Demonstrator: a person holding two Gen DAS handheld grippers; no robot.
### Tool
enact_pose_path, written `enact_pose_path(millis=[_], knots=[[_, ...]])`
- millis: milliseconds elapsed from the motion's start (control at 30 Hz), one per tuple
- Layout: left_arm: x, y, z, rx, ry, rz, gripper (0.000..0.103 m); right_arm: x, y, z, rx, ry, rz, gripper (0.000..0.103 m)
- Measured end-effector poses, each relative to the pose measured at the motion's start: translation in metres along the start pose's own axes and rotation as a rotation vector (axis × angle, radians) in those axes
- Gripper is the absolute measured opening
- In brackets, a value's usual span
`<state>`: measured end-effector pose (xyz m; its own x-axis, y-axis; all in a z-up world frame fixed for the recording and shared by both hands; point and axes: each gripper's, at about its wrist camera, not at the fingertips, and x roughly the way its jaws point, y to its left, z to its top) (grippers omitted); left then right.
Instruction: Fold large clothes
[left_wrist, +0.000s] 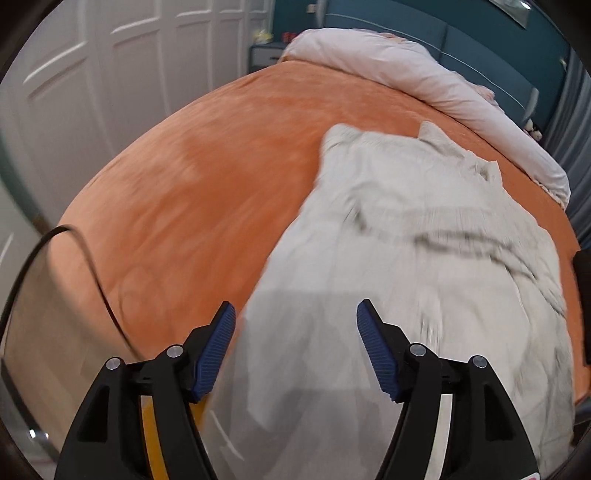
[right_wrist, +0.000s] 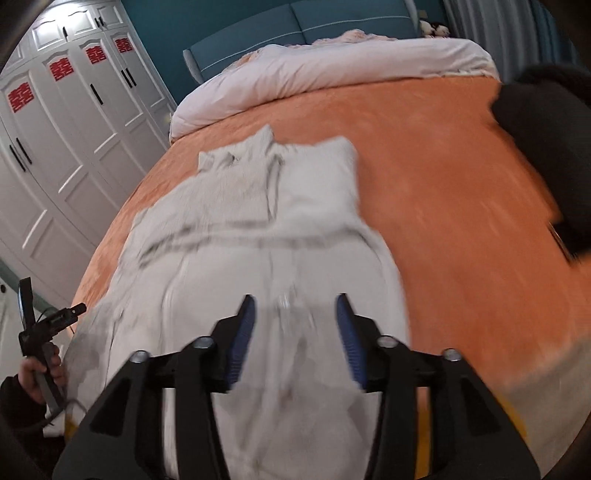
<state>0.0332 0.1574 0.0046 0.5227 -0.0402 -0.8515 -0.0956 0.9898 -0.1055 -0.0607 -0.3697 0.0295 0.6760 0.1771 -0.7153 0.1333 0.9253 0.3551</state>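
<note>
Pale grey fabric garment (right_wrist: 258, 229) is lying at the frame centre on the orange bed cover (right_wrist: 443, 206); left gripper (left_wrist: 295, 317) and right gripper (right_wrist: 295, 310) are hanging above it, both spread apart, gripping nothing.

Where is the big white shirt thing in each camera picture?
Left wrist view: the white garment lies right of centre on the orange bedspread.
Right wrist view: the garment lies in the middle, running toward the camera.
Shared landmark: the rolled pale duvet by the headboard.
</note>
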Motion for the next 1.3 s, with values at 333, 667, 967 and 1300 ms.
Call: enact_pose_path(millis=[333,667,967,1300], knots=[[-0.063,0.038,-0.108,-0.179,0.182,-0.089,0.076,-0.057,-0.041,-0.111,0.179,0.202,0.016,0.059],[-0.070,0.009,-0.113,-0.147,0.117,-0.190,0.072,-0.044,-0.004,-0.122,0.106,0.213,0.092,0.075],[-0.108,0.000,-0.078,-0.132,-0.042,-0.349,0.006,-0.075,0.026,-0.092,-0.031,0.052,0.106,0.015],[-0.147,-0.055,0.078,-0.048,-0.416,-0.442,0.006,-0.101,0.051,0.057,-0.099,-0.396,0.088,0.015]])
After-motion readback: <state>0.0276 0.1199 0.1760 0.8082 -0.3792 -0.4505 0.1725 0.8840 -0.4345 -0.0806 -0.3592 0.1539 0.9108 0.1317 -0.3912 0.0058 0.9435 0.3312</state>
